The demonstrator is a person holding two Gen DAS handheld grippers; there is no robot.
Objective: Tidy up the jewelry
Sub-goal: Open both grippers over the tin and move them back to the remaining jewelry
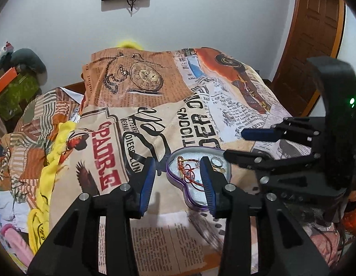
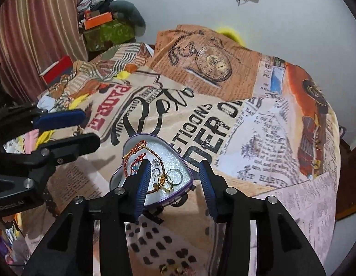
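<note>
Tin, heart shape, sits on the cloth w/ bands, rings inside. Both my grippers, left & right, hang over it, jaws apart, holding nothing. Next bit: I think go slow, pinch one small piece, don't tip the tin. Cloth's bumpy; wall, door behind.

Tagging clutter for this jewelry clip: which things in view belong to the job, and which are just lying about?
Job:
- heart-shaped tin
- red cord bracelet
- rings
- left gripper, right gripper, both open, nothing between the pads

Lying about:
- yellow cloth
- orange box
- green box
- wooden door
</note>
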